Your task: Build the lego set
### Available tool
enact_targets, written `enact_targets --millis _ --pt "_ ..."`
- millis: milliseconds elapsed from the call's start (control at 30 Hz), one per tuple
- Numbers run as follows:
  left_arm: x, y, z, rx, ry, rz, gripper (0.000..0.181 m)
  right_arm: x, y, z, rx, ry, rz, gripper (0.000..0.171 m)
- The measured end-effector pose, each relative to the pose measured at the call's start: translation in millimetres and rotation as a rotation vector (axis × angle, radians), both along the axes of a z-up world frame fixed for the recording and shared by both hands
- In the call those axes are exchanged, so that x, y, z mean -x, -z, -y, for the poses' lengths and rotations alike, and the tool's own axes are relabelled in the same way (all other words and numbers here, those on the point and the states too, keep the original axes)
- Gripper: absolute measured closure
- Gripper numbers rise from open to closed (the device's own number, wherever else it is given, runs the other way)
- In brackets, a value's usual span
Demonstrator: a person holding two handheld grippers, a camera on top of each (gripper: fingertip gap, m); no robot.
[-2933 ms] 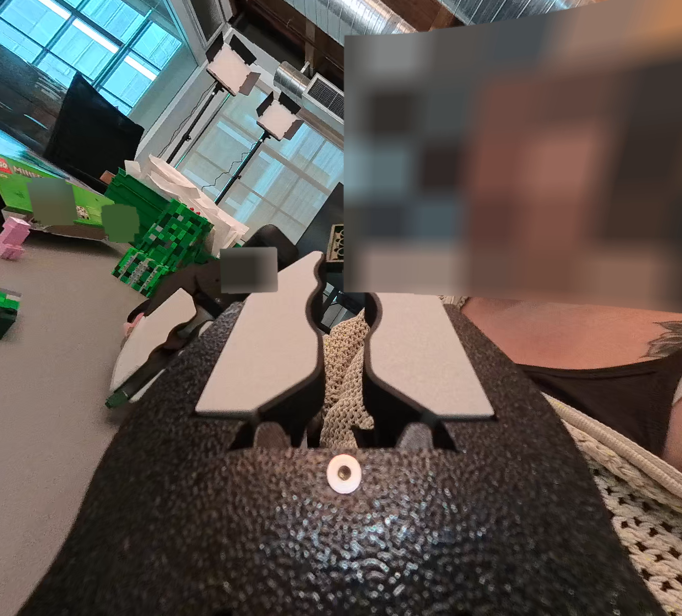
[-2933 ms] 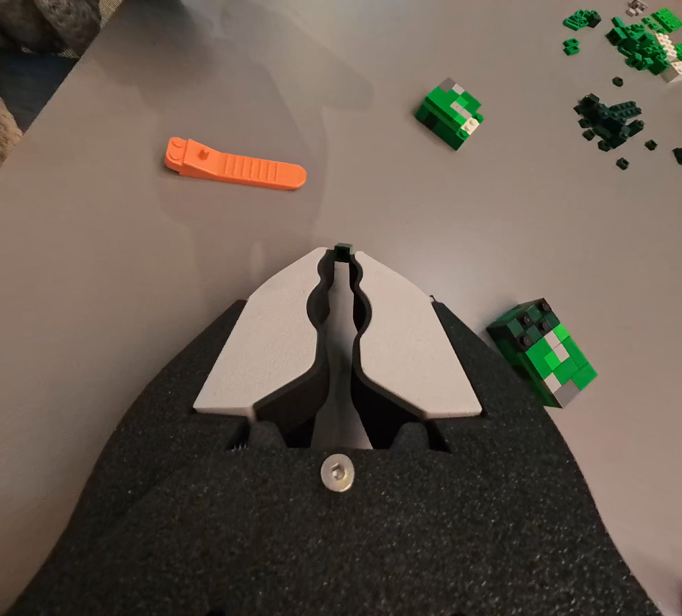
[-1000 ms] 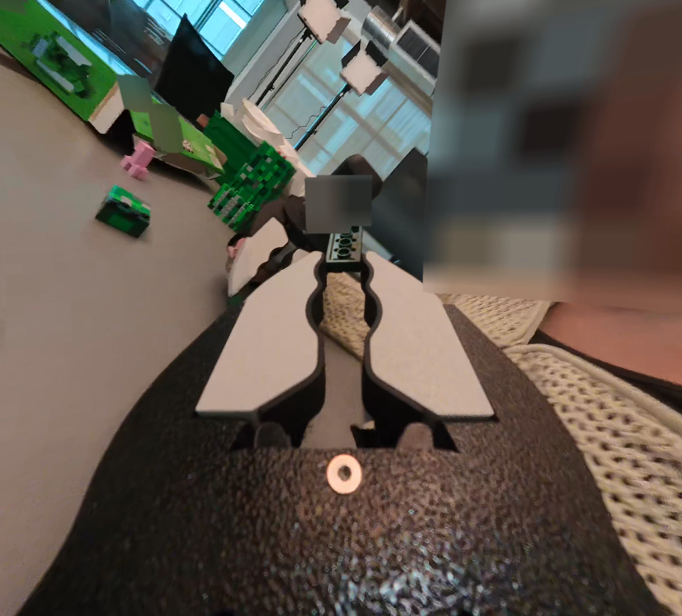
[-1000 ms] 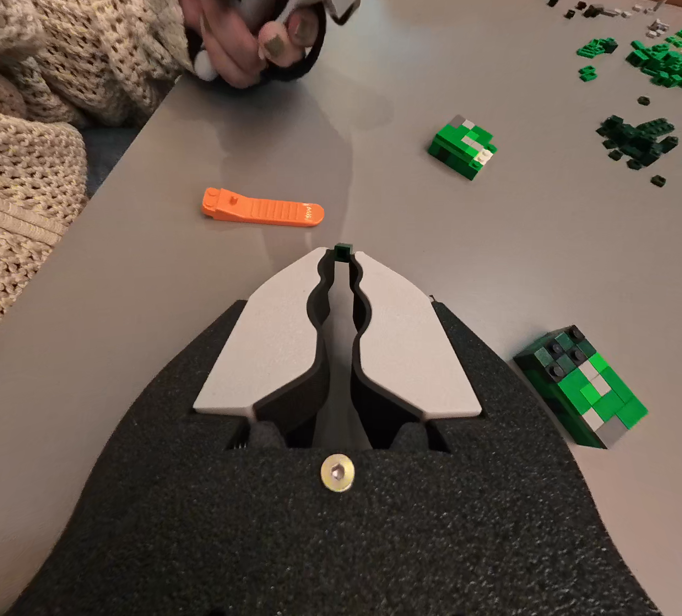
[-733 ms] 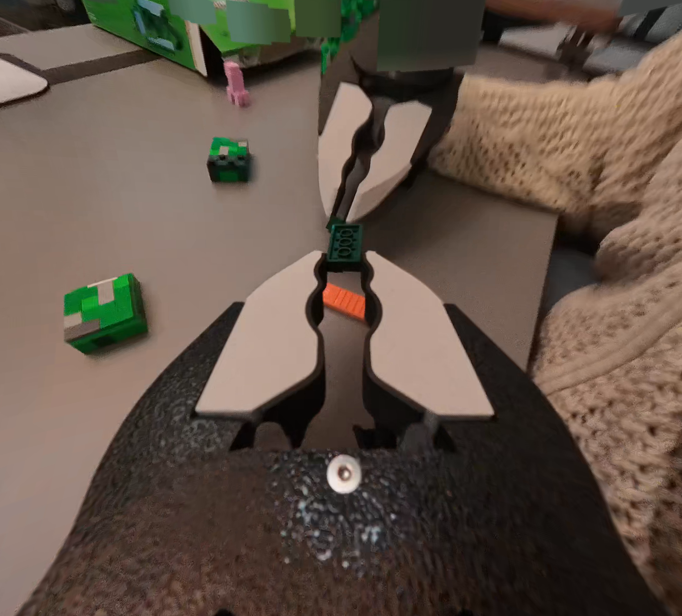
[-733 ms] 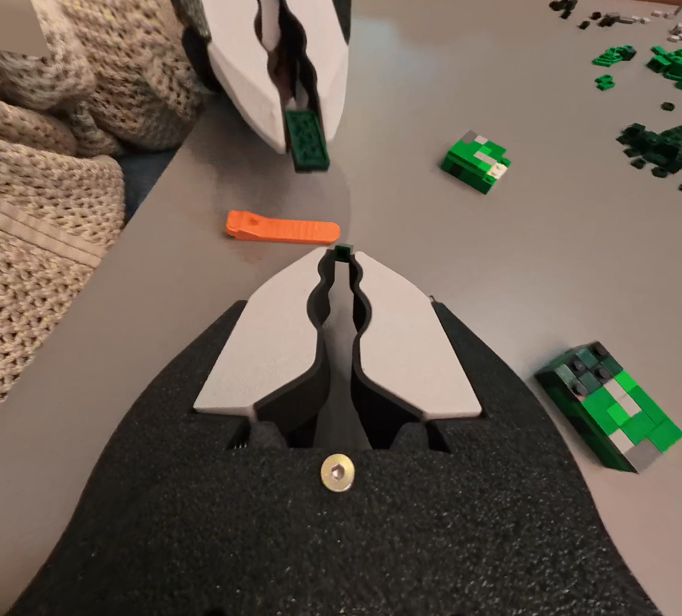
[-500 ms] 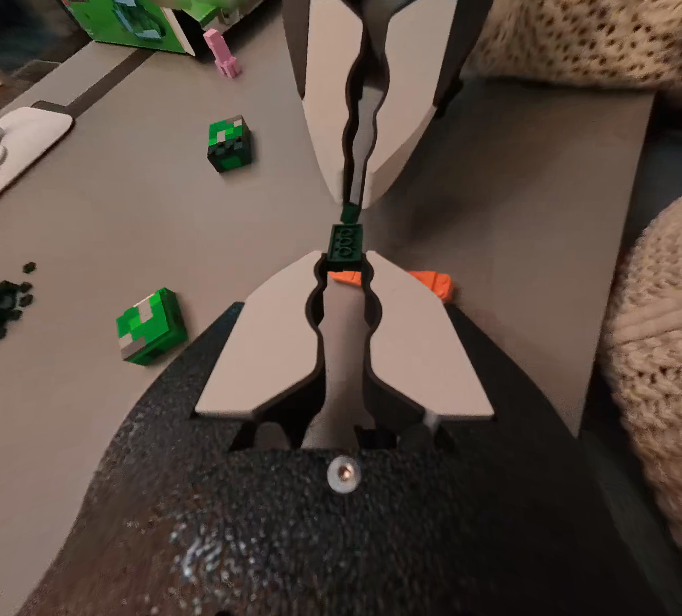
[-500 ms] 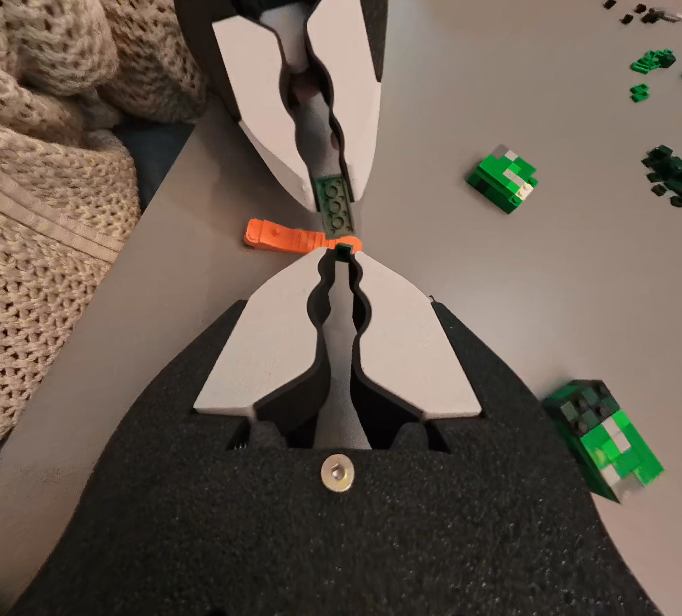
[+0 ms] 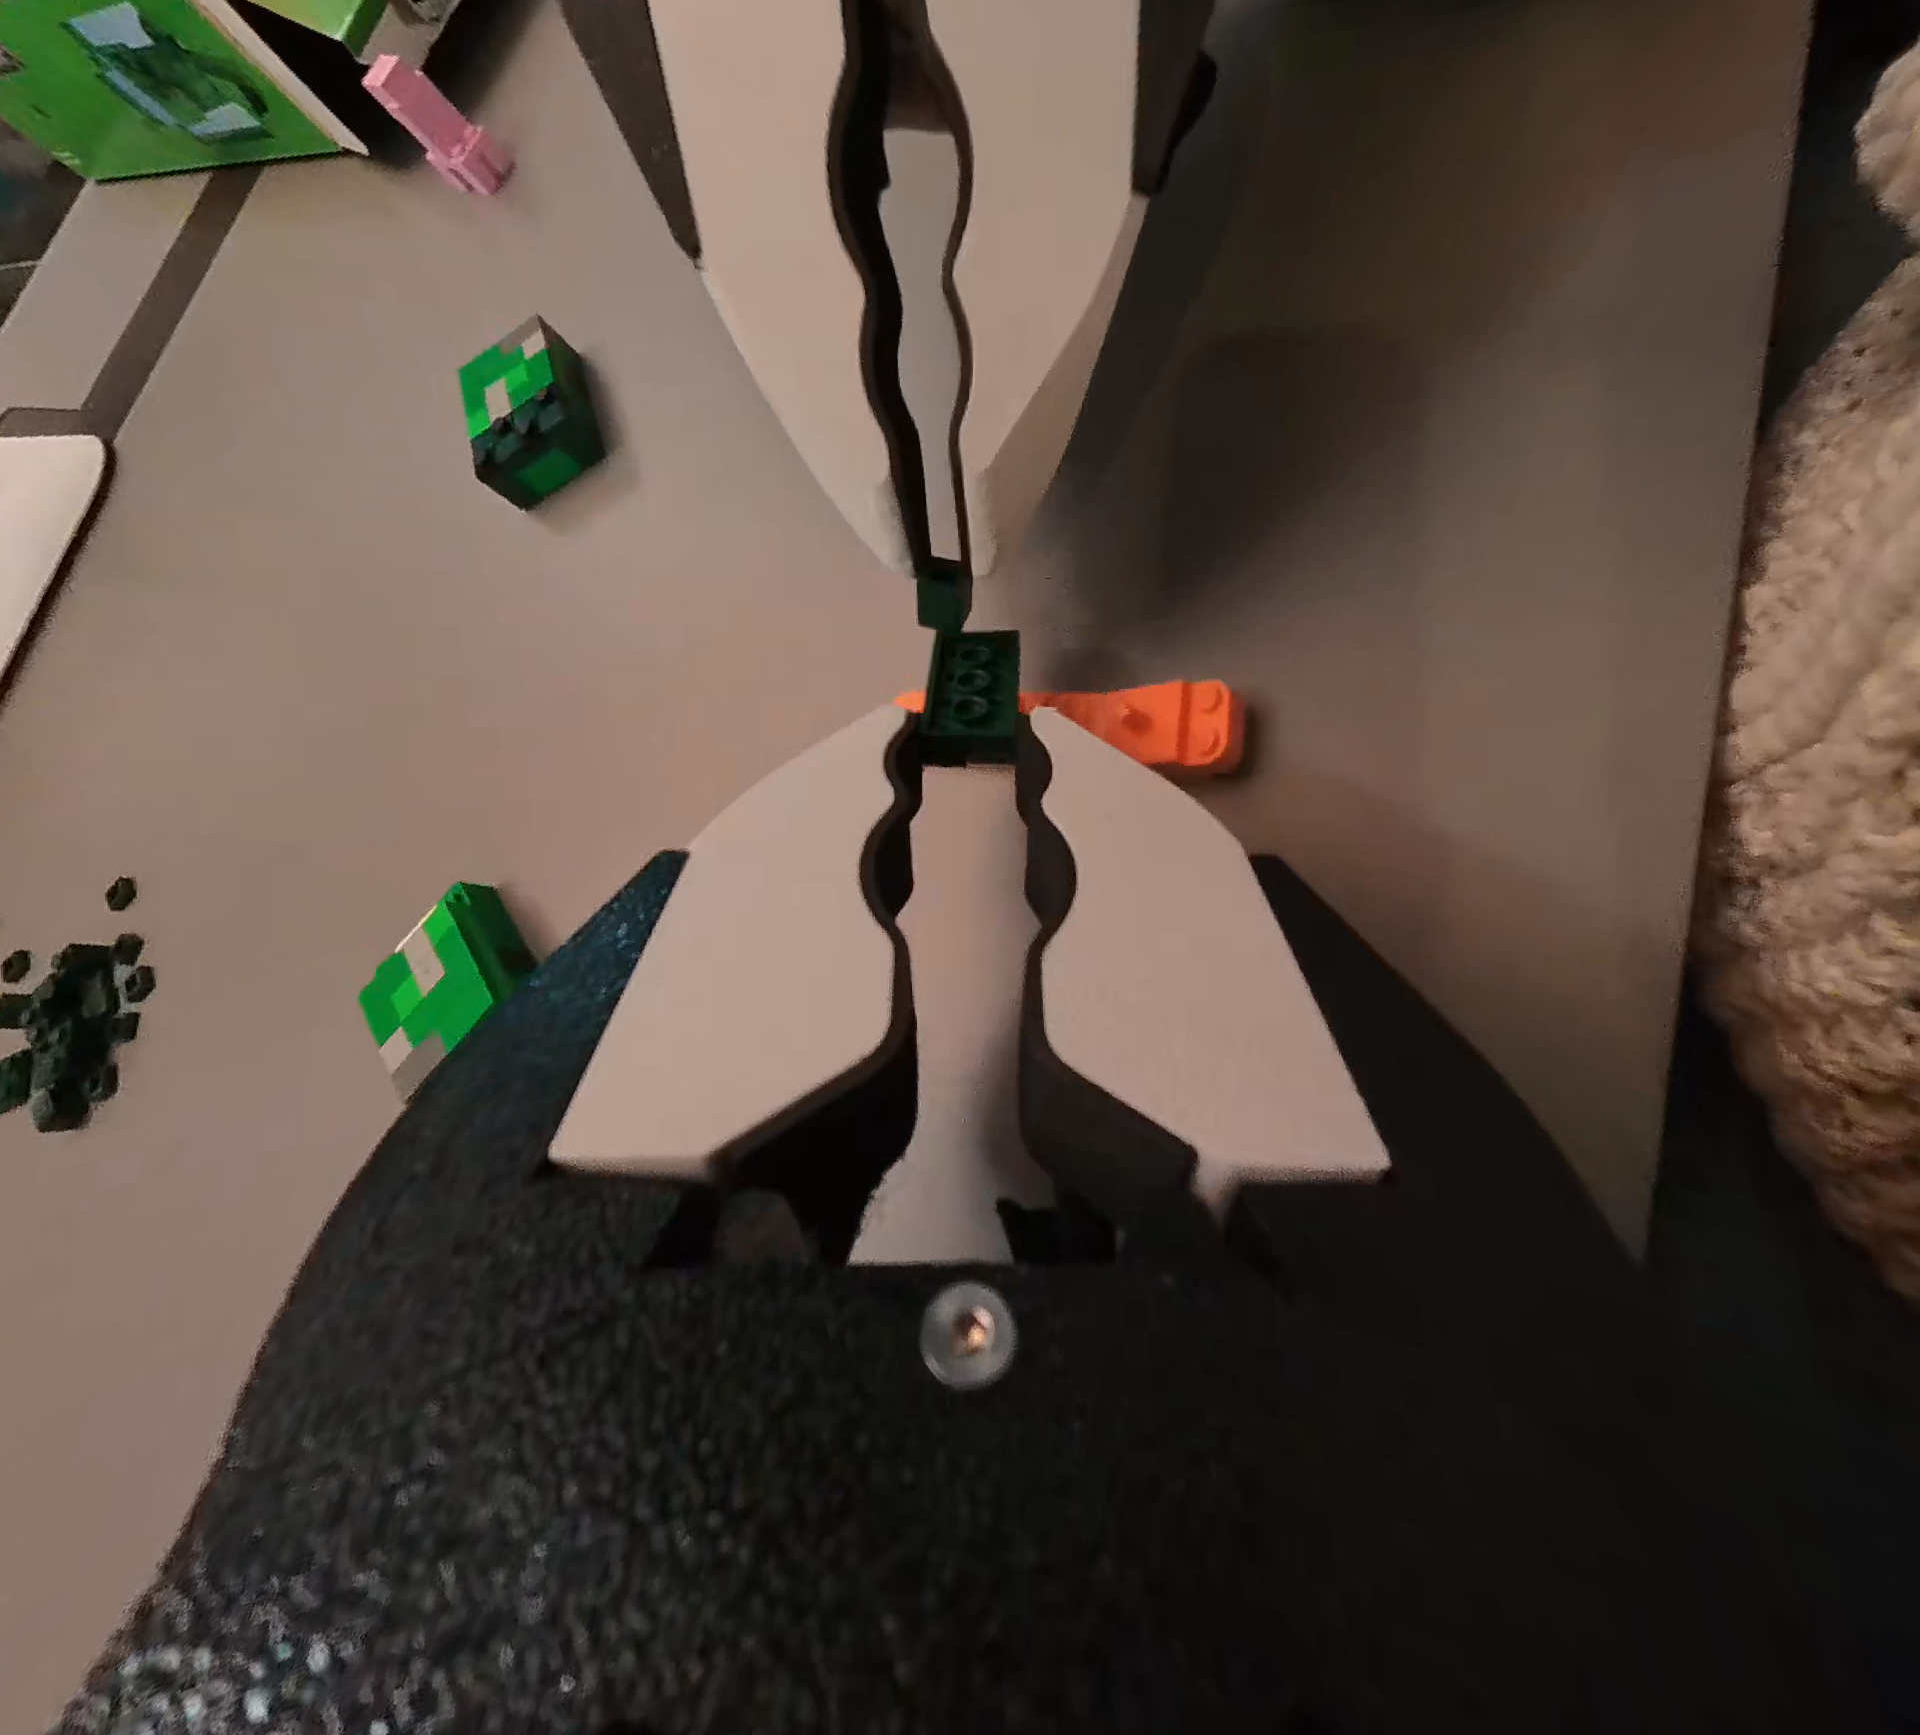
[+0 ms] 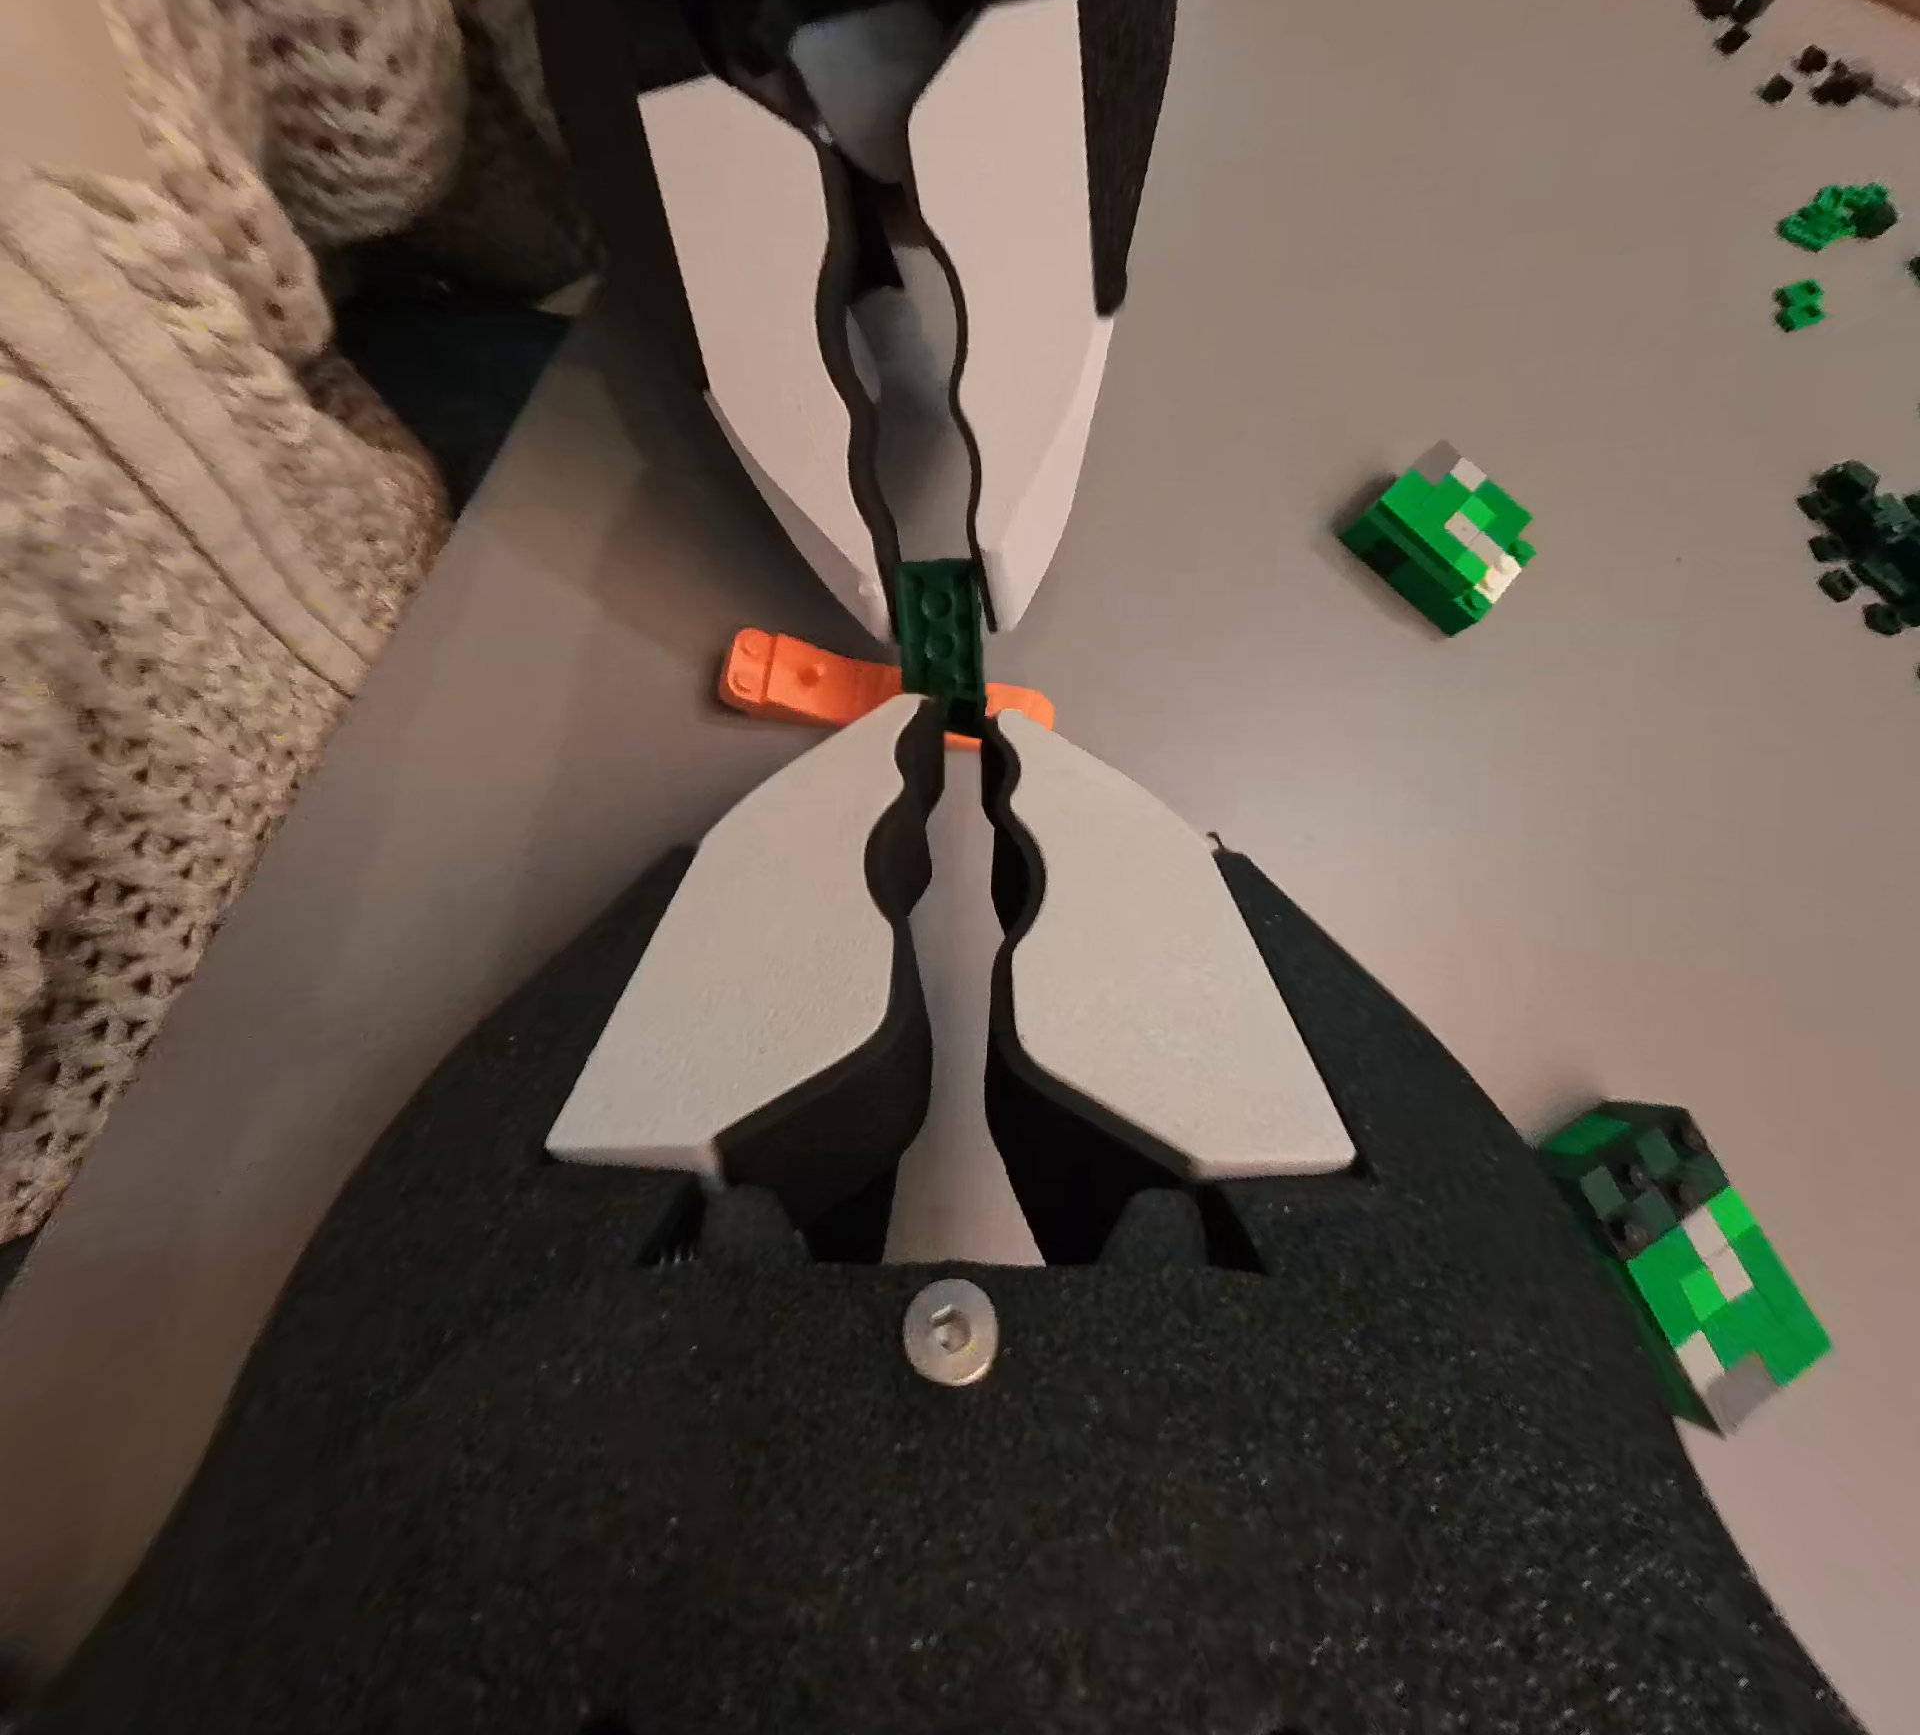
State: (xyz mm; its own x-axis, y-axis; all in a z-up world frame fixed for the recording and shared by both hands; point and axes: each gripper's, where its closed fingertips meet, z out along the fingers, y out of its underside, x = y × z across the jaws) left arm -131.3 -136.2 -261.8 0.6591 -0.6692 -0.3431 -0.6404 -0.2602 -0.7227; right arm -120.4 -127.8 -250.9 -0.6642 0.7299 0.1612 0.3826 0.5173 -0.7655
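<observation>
My left gripper [image 9: 971, 731] is shut on a dark green studded plate [image 9: 971, 693] and holds it above the grey table [image 9: 312, 646]. My right gripper [image 10: 961, 729] is shut on a small dark green piece [image 10: 961, 717]. The two grippers face each other tip to tip. In the left wrist view the right gripper [image 9: 940, 558] comes in from the top, and its small piece [image 9: 943, 596] meets the plate's far end. In the right wrist view the left gripper [image 10: 935, 615] comes in from the top with the plate [image 10: 938, 641].
An orange brick separator [image 9: 1153, 724] lies on the table under the tips. Two green block assemblies [image 9: 532, 412] [image 9: 442, 973] stand to the left, with loose dark green pieces [image 9: 73, 1031], a pink figure [image 9: 436, 124] and a green box [image 9: 156, 54]. A knitted sleeve [image 10: 156, 438] is beside the table edge. Less than 4 cm separates the two grippers' tips.
The left gripper swung down from pointing up at the room to face the table. Both grippers closed in until the small piece reached the plate's end.
</observation>
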Motion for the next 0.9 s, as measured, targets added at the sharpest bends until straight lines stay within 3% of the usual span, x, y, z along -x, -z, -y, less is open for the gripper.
enact_targets --millis 600,900 --pt "-4 12 4 0.044 0.112 -0.014 0.164 -4 14 8 -0.13 -0.095 -0.051 0.165" --pt "-4 15 9 0.064 0.128 0.003 0.164 -5 19 11 -0.092 -0.109 -0.016 0.165"
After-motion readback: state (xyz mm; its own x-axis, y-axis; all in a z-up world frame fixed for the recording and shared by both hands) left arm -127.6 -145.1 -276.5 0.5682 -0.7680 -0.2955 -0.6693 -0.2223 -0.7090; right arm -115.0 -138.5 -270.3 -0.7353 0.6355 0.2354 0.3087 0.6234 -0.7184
